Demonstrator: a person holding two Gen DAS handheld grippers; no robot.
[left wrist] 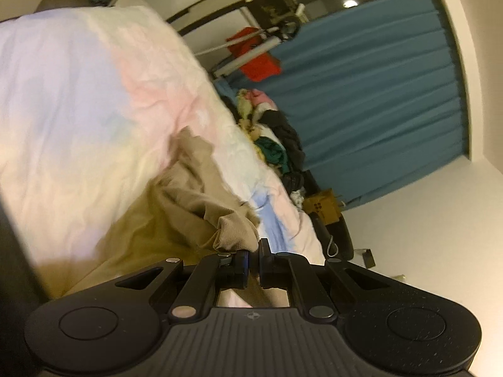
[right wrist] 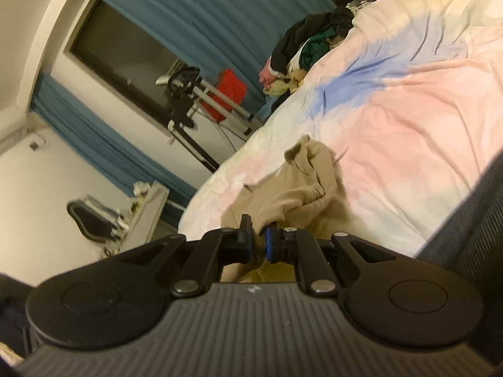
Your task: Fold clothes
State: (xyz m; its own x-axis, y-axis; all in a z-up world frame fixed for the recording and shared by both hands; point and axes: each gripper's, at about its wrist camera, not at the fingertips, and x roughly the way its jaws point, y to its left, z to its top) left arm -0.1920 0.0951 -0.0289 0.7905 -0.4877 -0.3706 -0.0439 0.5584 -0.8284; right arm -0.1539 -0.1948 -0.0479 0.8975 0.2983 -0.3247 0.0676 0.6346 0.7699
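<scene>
Left wrist view: the pastel bedspread (left wrist: 78,100) fills the upper left, blue curtain (left wrist: 377,100) on the right, a heap of clothes (left wrist: 276,144) between them. My tan garment (left wrist: 195,207) lies crumpled at centre, its ribbed edge pinched tight in my left gripper (left wrist: 253,251). In the right wrist view, my right gripper (right wrist: 258,238) clamps another bunch of that tan cloth at lower centre.
</scene>
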